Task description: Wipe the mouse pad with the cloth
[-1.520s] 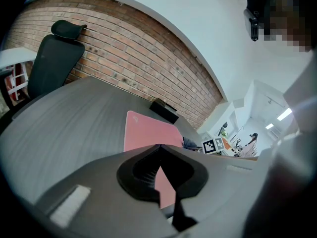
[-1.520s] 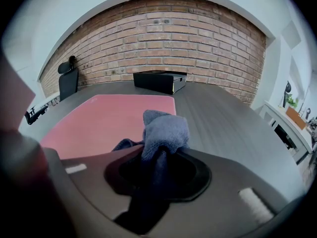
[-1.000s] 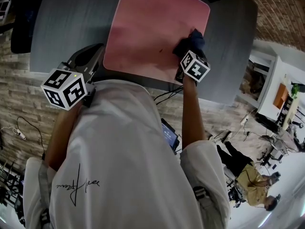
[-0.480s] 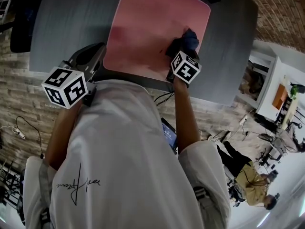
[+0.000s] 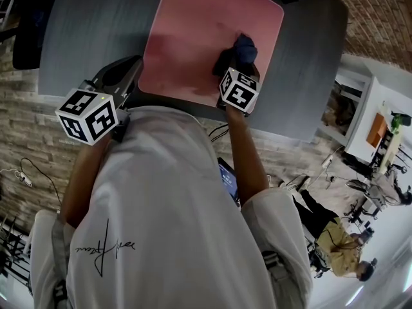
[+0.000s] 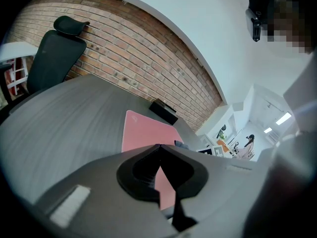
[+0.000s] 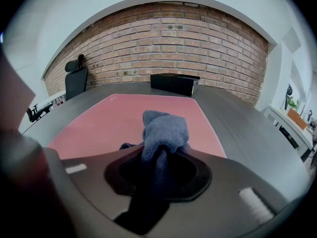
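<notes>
Between the jaws of our right gripper (image 7: 159, 157) we are pinching the dark blue cloth (image 7: 163, 128). It is bunched so that a rounded wad is sticking out just ahead of the tips. We judge that this wad is serving as the wiping face, so that the hard jaws are not scraping the surface.

Directly under and ahead of that gripper the pink mouse pad (image 7: 109, 120) is lying flat on the grey table (image 7: 247, 118). In the head view the cloth is pressing on the pad's right-hand part, toward its near edge, so much of the pad to the left of the gripper is lying open to further strokes.

Well to the left, our left gripper (image 6: 158, 147) is hanging by the pad's near left corner, its jaws closed on nothing. We cannot tell whether it is touching the table. We are probably parking it there to be out of the cloth's path yet near enough to pin the pad if it slides.

Beyond the right gripper, past the pad's far edge, a black box (image 7: 176, 83) is sitting on the table before a brick wall (image 7: 173, 38), with an office chair (image 7: 75, 81) standing further left.
</notes>
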